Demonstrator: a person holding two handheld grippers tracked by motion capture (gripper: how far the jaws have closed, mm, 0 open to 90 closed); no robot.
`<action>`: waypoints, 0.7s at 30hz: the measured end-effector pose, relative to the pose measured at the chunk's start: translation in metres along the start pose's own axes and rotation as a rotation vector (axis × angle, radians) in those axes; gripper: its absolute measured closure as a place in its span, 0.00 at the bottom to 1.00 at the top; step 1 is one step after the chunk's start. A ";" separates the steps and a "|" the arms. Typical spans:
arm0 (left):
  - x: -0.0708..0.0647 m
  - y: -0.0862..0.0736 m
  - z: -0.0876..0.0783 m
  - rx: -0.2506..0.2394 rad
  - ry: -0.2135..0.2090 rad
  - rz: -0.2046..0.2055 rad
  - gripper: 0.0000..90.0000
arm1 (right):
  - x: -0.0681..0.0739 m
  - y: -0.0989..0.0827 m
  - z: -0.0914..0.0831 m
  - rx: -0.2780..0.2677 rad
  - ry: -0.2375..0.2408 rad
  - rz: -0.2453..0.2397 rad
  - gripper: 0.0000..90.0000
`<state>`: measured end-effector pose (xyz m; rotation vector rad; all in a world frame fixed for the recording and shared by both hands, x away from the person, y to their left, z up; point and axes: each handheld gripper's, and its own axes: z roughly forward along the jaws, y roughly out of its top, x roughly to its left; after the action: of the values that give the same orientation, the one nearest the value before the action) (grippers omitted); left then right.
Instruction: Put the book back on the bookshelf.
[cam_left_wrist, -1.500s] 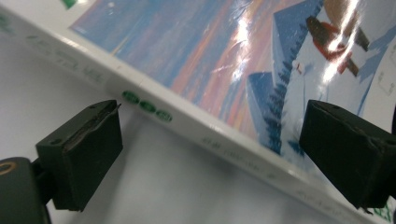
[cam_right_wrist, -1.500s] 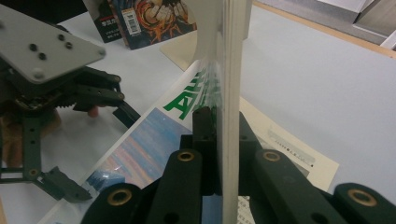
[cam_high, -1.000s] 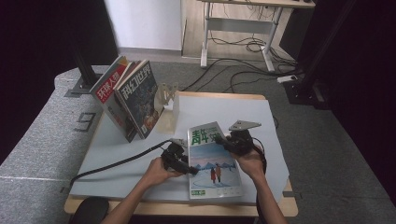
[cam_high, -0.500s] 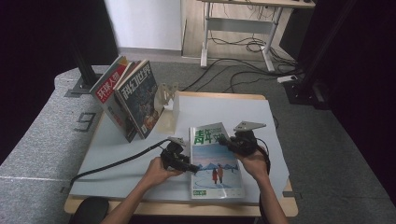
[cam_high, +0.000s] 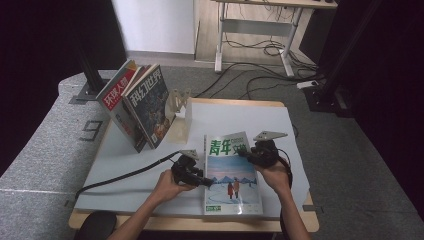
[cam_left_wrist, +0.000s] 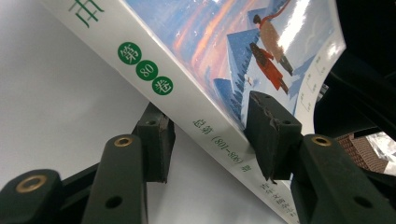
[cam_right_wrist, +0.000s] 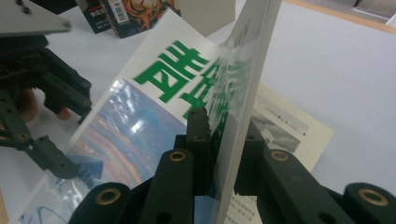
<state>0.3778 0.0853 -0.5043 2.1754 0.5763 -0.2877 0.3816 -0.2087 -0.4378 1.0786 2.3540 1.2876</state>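
Right gripper (cam_right_wrist: 219, 140): we see its two black jaws clamped on the lifted front cover of the magazine (cam_high: 231, 172), near the cover's free edge, the glossy sheet bowing up between the ribbed pads. Left gripper (cam_left_wrist: 210, 135): jaws have just been closing and now straddle the spine; the far pad lies against the cover face, while the near one under the spine looks a little short of it, so we cannot confirm a firm pinch.

Progress, as we judge it: the cover is raised partway, so opening has begun; swinging it fully over and laying it flat remains.

The magazine lies at the near centre of the white table (cam_high: 125, 165), spine toward the left hand (cam_high: 167, 186). It is thick, square-backed, with a white spine carrying green roundels; cover laminated, reflective, printed in blue and orange tones. Inner pages look matte. Farther back, other magazines (cam_high: 137, 107) lean against a pale stand (cam_high: 180, 107).
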 end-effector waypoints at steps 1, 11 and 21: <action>0.000 0.000 0.000 0.000 0.000 0.000 0.59 | 0.000 0.000 0.000 0.000 0.000 0.000 0.87; -0.008 -0.001 -0.006 -0.009 0.012 0.039 0.61 | -0.013 -0.009 0.006 0.065 0.002 0.047 0.62; -0.016 -0.002 -0.011 -0.026 0.011 0.086 0.63 | -0.038 -0.031 0.020 0.106 0.062 0.192 0.24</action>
<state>0.3630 0.0904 -0.4926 2.1709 0.4883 -0.2205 0.4038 -0.2339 -0.4787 1.3447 2.4381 1.2878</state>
